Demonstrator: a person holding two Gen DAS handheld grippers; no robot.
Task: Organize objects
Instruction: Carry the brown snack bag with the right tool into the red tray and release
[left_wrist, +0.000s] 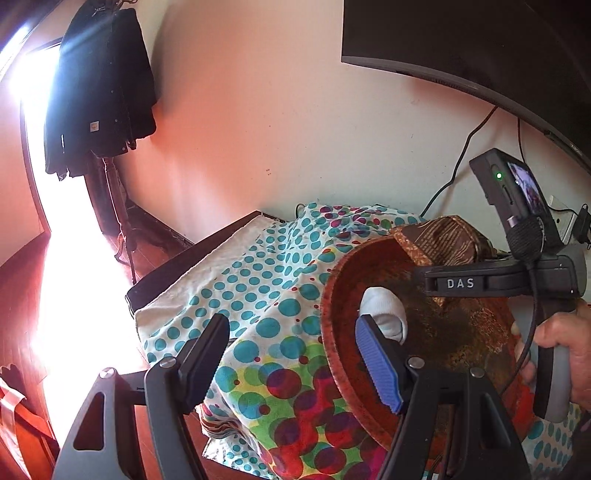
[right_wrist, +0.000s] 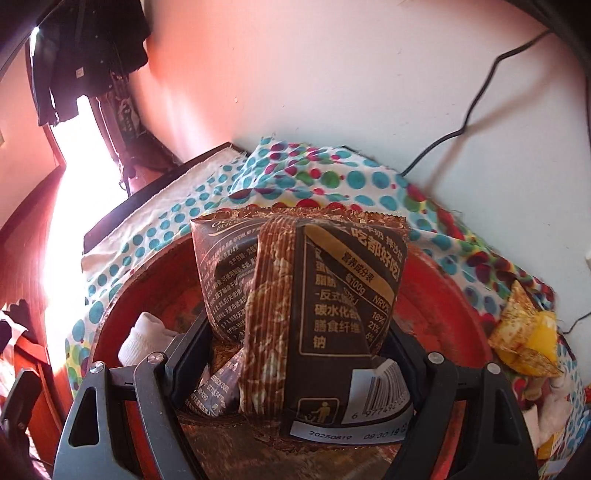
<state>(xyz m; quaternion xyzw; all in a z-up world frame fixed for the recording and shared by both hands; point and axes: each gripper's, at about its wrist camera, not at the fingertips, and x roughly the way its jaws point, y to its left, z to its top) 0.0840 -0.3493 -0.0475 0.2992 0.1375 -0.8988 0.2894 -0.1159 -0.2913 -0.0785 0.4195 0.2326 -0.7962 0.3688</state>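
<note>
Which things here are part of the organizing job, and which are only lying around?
Job things:
- brown snack packet, held in the right claw
- red bowl
- white sock in the bowl

Lying about:
- dark clothes hanging
- black cable
- dotted cloth

Dark table (left_wrist: 173, 264) against wall; polka-dot cloth (left_wrist: 266, 280) draped over it; red bowl (left_wrist: 334, 343) on cloth.

A pale wall (left_wrist: 258, 110) fills the middle of the frame. Upper left, dark clothes (left_wrist: 99, 92) hang beside a blazing window (left_wrist: 74, 277). Upper right, a dark screen (left_wrist: 461, 40); a black cable (left_wrist: 458, 162) trails below it.
</note>
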